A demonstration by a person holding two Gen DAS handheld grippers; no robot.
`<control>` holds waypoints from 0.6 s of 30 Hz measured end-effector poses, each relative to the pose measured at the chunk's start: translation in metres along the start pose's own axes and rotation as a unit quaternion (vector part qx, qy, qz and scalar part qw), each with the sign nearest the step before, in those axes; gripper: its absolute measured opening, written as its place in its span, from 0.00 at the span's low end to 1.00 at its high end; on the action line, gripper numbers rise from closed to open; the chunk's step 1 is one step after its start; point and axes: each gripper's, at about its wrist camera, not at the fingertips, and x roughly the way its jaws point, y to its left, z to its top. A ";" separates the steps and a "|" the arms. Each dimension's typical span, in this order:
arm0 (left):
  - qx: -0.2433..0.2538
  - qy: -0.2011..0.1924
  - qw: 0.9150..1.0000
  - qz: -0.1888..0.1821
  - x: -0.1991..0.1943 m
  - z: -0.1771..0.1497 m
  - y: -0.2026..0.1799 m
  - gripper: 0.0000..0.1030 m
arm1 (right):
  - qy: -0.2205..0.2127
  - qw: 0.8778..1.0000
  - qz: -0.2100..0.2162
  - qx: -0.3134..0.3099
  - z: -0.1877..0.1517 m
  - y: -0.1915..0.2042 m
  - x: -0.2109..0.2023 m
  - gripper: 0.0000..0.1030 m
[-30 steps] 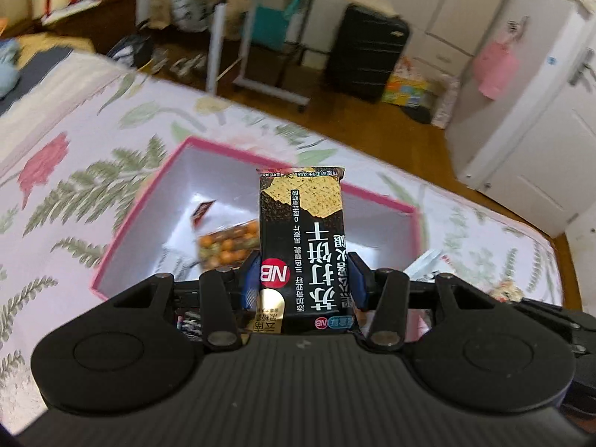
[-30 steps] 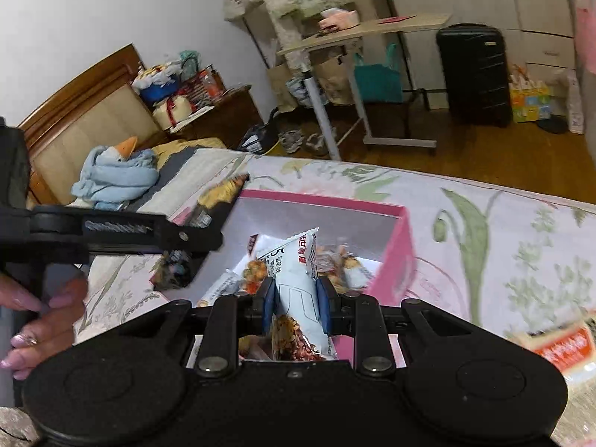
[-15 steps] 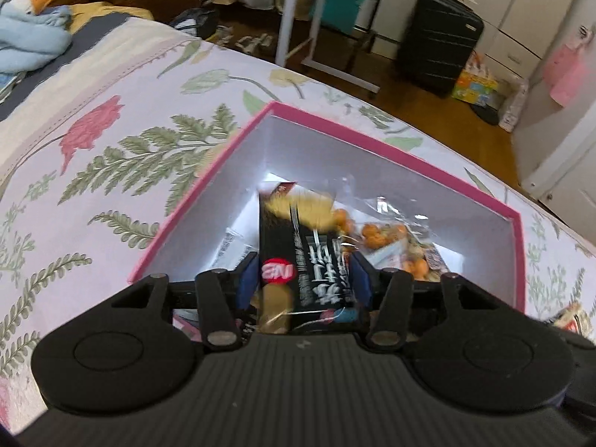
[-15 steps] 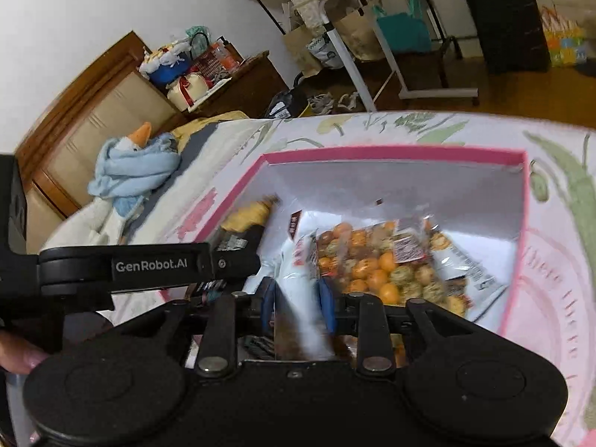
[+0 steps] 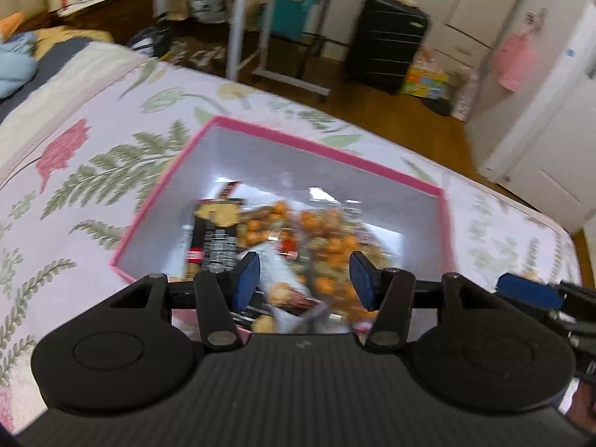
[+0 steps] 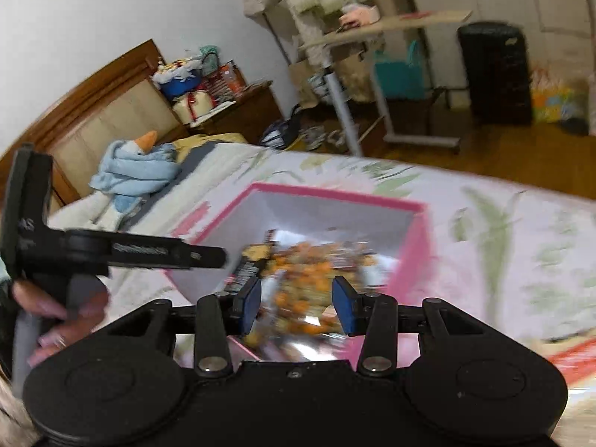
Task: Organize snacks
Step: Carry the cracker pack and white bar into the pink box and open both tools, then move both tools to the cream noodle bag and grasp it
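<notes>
Left tongs spread wide over the pink box on the bed, pinching nothing, black cracker pack lying loose inside at ten o'clock of them, apparently let go there for sorting. Orange-speckled snack bag at twelve o'clock, blurred, clear film over round bits. Right tongs likewise parted and empty above the same box, white pack dropped beneath
</notes>
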 end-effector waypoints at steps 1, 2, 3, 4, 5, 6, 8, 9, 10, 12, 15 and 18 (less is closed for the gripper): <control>0.008 0.001 1.000 -0.009 -0.003 -0.001 -0.008 0.51 | -0.002 1.000 -0.011 -0.001 0.000 -0.007 -0.010 0.47; 0.015 0.002 1.000 -0.018 -0.005 -0.002 -0.018 0.51 | -0.002 1.000 -0.023 -0.002 0.000 -0.014 -0.019 0.47; 0.022 0.004 0.999 -0.027 -0.006 -0.003 -0.027 0.51 | -0.004 0.999 -0.038 -0.004 -0.001 -0.022 -0.029 0.47; 0.029 0.007 0.999 -0.037 -0.007 -0.004 -0.037 0.51 | -0.006 0.998 -0.054 -0.004 -0.002 -0.031 -0.039 0.47; 0.037 0.009 0.998 -0.047 -0.008 -0.006 -0.047 0.51 | -0.007 0.998 -0.069 -0.005 -0.003 -0.039 -0.047 0.47; 0.046 0.011 0.997 -0.056 -0.008 -0.008 -0.059 0.51 | -0.009 0.996 -0.084 -0.003 -0.004 -0.049 -0.055 0.47; 0.065 0.015 0.995 -0.070 -0.006 -0.012 -0.082 0.51 | -0.012 0.993 -0.114 0.007 -0.007 -0.069 -0.070 0.47; 0.076 0.019 0.994 -0.078 -0.005 -0.015 -0.094 0.51 | -0.013 0.992 -0.126 0.014 -0.009 -0.079 -0.076 0.47; 0.089 0.025 0.992 -0.086 -0.002 -0.017 -0.108 0.51 | -0.015 0.990 -0.137 0.020 -0.011 -0.089 -0.082 0.47; 0.108 0.032 0.988 -0.101 0.005 -0.022 -0.134 0.51 | -0.018 0.987 -0.158 0.036 -0.014 -0.109 -0.090 0.53; 0.126 0.043 0.984 -0.116 0.019 -0.029 -0.167 0.51 | -0.010 0.983 -0.171 0.070 -0.019 -0.141 -0.098 0.59; 0.118 0.074 0.981 -0.134 0.043 -0.035 -0.188 0.49 | -0.005 0.981 -0.146 0.126 -0.025 -0.174 -0.102 0.59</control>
